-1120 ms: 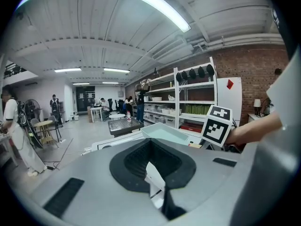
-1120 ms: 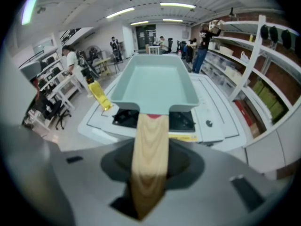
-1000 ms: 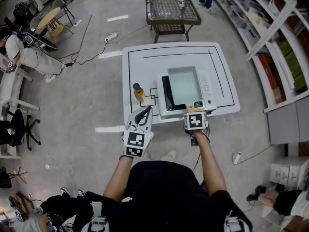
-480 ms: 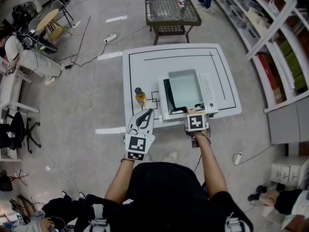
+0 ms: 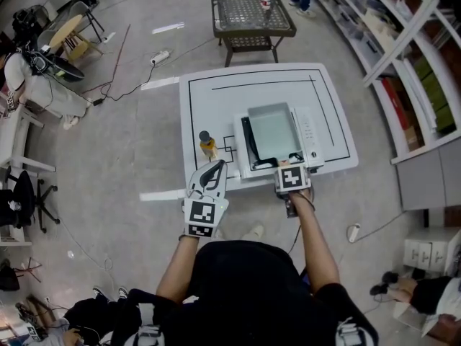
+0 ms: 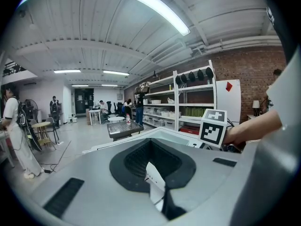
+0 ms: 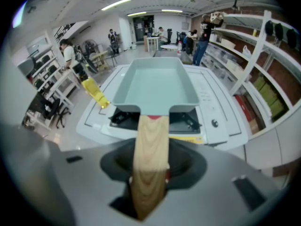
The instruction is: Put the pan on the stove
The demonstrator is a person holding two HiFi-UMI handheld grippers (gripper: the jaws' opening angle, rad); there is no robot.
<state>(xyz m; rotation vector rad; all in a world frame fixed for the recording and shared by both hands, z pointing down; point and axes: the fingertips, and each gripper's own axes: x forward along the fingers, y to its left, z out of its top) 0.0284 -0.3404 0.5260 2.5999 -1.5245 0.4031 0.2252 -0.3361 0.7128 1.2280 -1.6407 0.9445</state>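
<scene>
A pale green rectangular pan (image 5: 274, 130) with a wooden handle (image 7: 149, 149) rests on the white tabletop stove (image 5: 311, 132) at the table's near edge. My right gripper (image 5: 290, 166) points steeply down at that edge and is shut on the end of the handle. In the right gripper view the pan (image 7: 155, 86) sits over the black burner of the stove (image 7: 221, 121), with the handle running back between my jaws (image 7: 150, 171). My left gripper (image 5: 215, 170) hangs left of the stove, off the table's near edge. It is shut and holds nothing (image 6: 157, 182).
A small yellow bottle with a dark cap (image 5: 207, 144) stands on the white table (image 5: 216, 99) left of the stove. A wicker side table (image 5: 252, 16) stands beyond it, shelving (image 5: 414, 56) runs along the right, and chairs and cables lie on the floor at left.
</scene>
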